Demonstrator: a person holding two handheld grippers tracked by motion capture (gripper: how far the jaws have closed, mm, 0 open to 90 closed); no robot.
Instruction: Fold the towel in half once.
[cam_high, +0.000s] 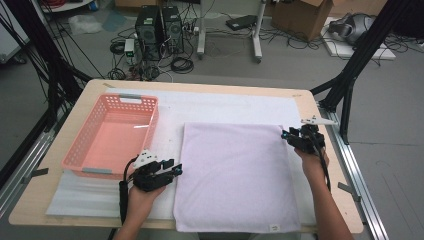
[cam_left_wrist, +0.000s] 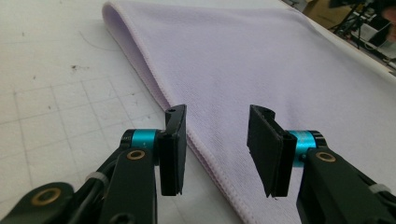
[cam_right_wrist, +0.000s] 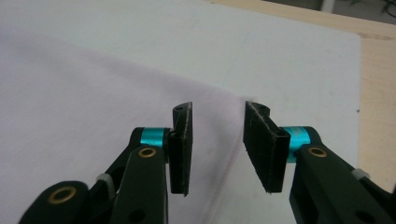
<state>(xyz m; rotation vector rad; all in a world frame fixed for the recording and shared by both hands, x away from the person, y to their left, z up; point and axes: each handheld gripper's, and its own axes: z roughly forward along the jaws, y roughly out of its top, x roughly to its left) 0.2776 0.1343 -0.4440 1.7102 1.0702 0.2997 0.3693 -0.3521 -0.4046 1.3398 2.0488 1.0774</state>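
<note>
A pale lilac towel (cam_high: 235, 175) lies flat on the table, folded, its folded edge on the left. My left gripper (cam_high: 176, 167) hovers at that left edge, about halfway down, jaws open. In the left gripper view the hemmed fold of the towel (cam_left_wrist: 261, 70) runs between the open left gripper (cam_left_wrist: 215, 149). My right gripper (cam_high: 286, 135) sits at the towel's far right corner, open. The right gripper view has the towel corner (cam_right_wrist: 93, 107) just ahead of the right gripper (cam_right_wrist: 215, 144), nothing pinched.
A pink plastic basket (cam_high: 80, 150) stands empty at the left of the table, close to my left hand. A white foam mat (cam_high: 220, 107) underlies the towel and basket. Black frame struts (cam_high: 350, 75) rise by the right table edge.
</note>
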